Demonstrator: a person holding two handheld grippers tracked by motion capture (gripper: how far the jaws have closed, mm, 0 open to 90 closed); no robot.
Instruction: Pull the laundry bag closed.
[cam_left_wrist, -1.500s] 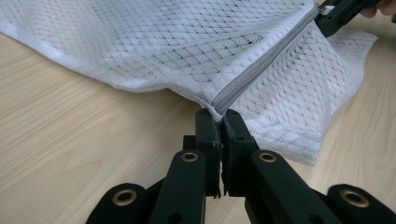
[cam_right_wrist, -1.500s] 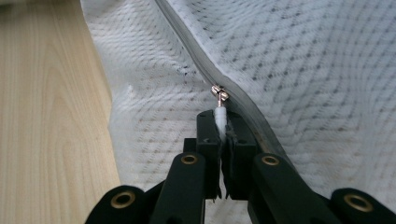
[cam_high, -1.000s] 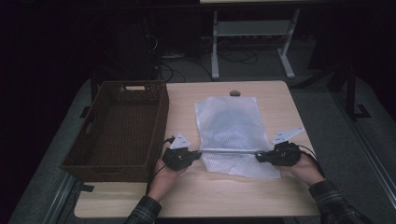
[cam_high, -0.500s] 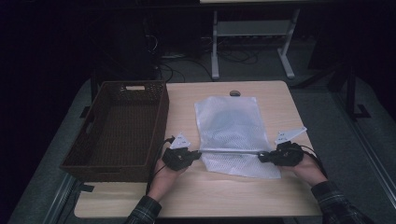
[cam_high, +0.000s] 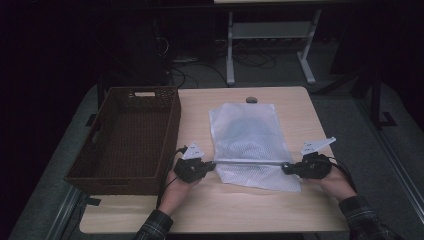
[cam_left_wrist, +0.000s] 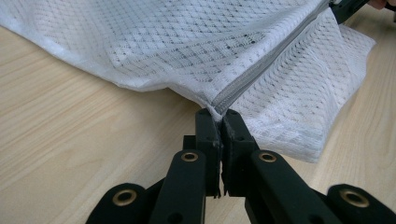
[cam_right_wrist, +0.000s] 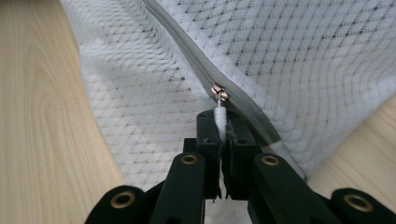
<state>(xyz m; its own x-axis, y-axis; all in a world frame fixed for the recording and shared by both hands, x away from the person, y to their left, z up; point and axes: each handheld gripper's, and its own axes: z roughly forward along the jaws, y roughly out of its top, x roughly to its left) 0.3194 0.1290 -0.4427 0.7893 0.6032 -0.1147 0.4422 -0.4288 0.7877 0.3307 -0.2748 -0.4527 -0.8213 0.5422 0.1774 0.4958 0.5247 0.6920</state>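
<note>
A white mesh laundry bag (cam_high: 248, 137) lies flat on the wooden table, its grey zipper (cam_high: 250, 162) running across near the front edge. My left gripper (cam_high: 212, 166) is shut on the left end of the zipper (cam_left_wrist: 243, 84), pinching the bag's cloth (cam_left_wrist: 140, 42) at its corner. My right gripper (cam_high: 286, 168) is shut on the white zipper pull (cam_right_wrist: 220, 116), just behind the metal slider (cam_right_wrist: 219, 93), at the right end of the zipper (cam_right_wrist: 187, 51). The zipper is stretched straight between the two grippers.
A dark wicker basket (cam_high: 95, 165) stands at the left of the table, close beside my left hand. A small dark round mark (cam_high: 251, 100) sits at the table's far edge. Bare tabletop (cam_high: 240, 210) lies in front of the bag.
</note>
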